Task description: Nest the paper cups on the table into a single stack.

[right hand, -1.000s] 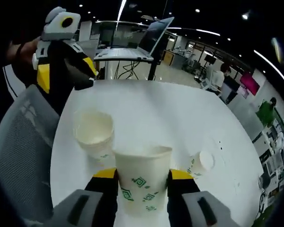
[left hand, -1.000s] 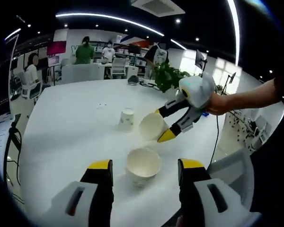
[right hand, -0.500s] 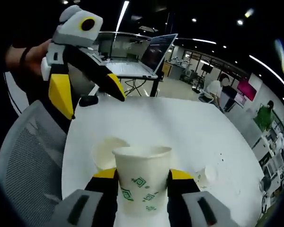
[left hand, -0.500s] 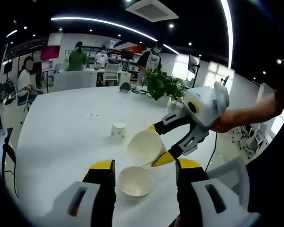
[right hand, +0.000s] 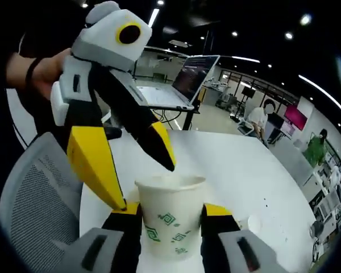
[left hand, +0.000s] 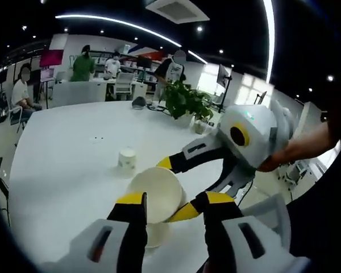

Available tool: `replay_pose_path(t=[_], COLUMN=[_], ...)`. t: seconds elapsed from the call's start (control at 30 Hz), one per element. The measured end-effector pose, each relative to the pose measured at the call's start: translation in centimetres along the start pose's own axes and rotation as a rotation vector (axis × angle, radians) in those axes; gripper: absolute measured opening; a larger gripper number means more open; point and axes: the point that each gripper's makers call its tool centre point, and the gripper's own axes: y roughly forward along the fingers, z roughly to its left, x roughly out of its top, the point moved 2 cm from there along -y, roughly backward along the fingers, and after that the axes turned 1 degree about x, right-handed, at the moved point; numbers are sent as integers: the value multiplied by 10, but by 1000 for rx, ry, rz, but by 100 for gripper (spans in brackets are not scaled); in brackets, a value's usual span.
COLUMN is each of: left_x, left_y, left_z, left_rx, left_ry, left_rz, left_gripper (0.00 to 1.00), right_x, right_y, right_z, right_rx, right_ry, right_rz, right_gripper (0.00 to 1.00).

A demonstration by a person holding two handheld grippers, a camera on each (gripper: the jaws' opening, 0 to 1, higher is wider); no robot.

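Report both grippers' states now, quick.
Left gripper: open, holding nothing.
Right gripper: shut on a paper cup.

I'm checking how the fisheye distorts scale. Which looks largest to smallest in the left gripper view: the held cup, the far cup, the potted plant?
1. Held cup, in the right tool.
2. Potted plant.
3. Far cup.
The held cup is nearest the camera, so its lead may be exaggerated.

Open-plan office: big white table (left hand: 57, 165), laptop (right hand: 176, 85) on a stand, mesh chair (right hand: 34, 199), people at desks (left hand: 91, 91) in bkgd, potted plant (left hand: 184, 102), strip ceiling lights (left hand: 125, 24).
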Motion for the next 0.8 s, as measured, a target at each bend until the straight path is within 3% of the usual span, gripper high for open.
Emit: replay_pose_path(t=[0.43,0.7,0.8], left_x=[-7,-7,-7], left_y=[14,18,20], left_z=[-1,-8,-8], left_rx=[-16,-56,-61], left_ry=[-73,-131,-137], left_rz=[57,61,60], left_gripper=[23,2,1], right_x=[15,20,20], right_y=[2,-3,-4], right_z=[18,21,19], right_rx=[-28,-56,-68], right_ry=[-136,-175,-178], right_rz=[4,-3,0], right_gripper=[39,40,40])
